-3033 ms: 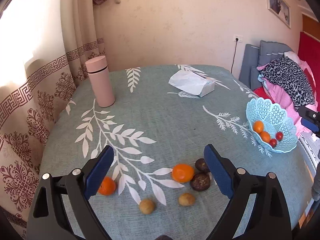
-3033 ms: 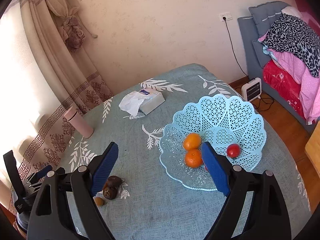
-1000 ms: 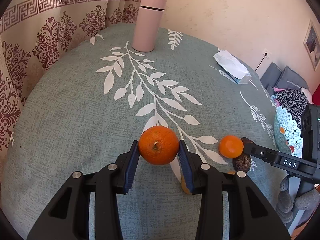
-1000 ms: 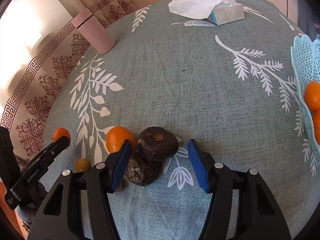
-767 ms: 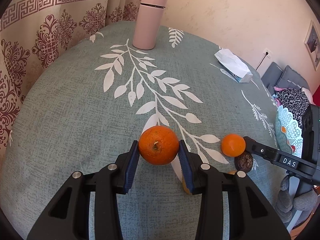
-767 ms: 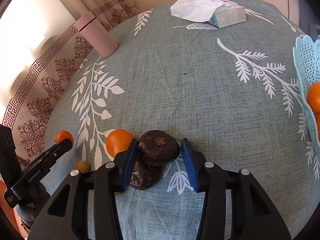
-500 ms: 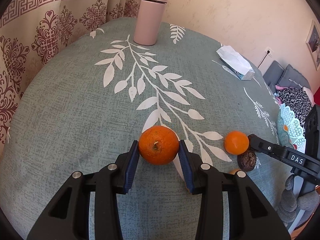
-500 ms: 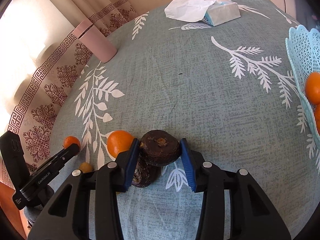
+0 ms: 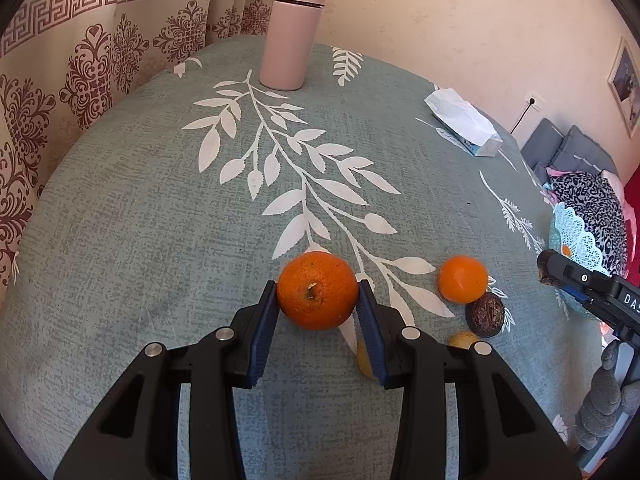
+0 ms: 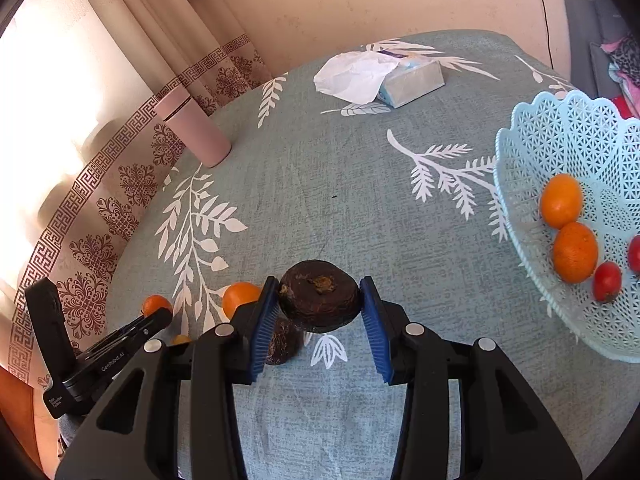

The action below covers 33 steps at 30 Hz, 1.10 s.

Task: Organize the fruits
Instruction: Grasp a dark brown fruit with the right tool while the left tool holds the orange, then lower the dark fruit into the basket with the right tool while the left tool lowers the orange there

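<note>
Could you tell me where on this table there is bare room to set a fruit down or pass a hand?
The widest free cloth lies mid-table, bordered by the pink bottle, the tissue box and the blue basket. It is crowded at the near edge, where a loose orange, a dark fruit and small yellow fruits cluster.

**Readable lettering: two marks, both on the tongs**

- Left wrist view: white capitals "DAS" on the black arm of the right tongs (image 9: 560, 276), running out of frame.
- Right wrist view: "GenRobot.AI" in small white print on the arm of the left tongs (image 10: 160, 314); smaller lines below it, too fine to read.
- Tissue pack (image 10: 412, 78) behind the tongs: print illegible.
</note>
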{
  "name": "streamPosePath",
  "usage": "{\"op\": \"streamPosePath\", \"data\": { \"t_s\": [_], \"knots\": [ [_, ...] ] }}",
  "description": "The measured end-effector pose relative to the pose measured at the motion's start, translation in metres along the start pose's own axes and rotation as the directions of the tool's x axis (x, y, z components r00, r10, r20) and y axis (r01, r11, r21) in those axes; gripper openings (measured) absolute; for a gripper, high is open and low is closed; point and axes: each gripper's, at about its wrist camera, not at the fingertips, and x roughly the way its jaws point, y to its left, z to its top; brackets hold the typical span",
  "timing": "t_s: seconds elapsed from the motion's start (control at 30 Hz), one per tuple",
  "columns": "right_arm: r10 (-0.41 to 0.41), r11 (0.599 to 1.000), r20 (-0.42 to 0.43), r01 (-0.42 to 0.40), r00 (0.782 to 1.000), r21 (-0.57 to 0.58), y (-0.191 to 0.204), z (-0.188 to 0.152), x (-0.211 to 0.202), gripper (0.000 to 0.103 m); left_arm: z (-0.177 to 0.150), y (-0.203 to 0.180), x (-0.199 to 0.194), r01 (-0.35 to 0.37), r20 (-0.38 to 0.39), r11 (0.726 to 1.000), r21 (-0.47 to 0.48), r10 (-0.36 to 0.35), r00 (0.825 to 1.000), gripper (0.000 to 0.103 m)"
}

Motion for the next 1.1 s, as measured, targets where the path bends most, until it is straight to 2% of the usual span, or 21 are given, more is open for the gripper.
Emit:
{"op": "streamPosePath", "data": {
  "t_s": [0.3,0.57,0.8,1.0,1.07,1.1],
  "knots": [
    [-0.074,0.997,0.118,0.07,0.99,0.033,-0.027,0.002,-0.054,0.043,-0.002,-0.007,-0.004,0.01,0.001,1.0,0.006,-0.01,1.0,0.04],
    [-0.169,0.984,0.21,0.153,0.963,0.092,-0.061,0.0,-0.096,0.043,-0.002,-0.015,-0.01,0.011,0.007,1.0,0.018,-0.011,1.0,0.04],
    [-0.237,0.963,0.214,0.2,0.947,0.181,-0.095,-0.003,-0.105,0.043,-0.001,-0.03,-0.016,0.011,0.016,0.999,0.047,-0.012,1.0,0.04],
    [-0.256,0.944,0.182,0.204,0.949,0.26,-0.119,-0.002,-0.107,0.043,0.002,-0.046,-0.023,0.015,0.03,0.997,0.075,-0.018,0.999,0.04],
    [-0.25,0.939,0.181,0.192,0.951,0.286,-0.125,-0.002,-0.111,0.047,0.003,-0.053,-0.025,0.019,0.031,0.996,0.09,-0.022,0.999,0.04],
    [-0.247,0.936,0.184,0.184,0.951,0.301,-0.128,-0.002,-0.113,0.054,0.004,-0.057,-0.025,0.021,0.031,0.995,0.098,-0.024,0.999,0.04]
  ]
}}
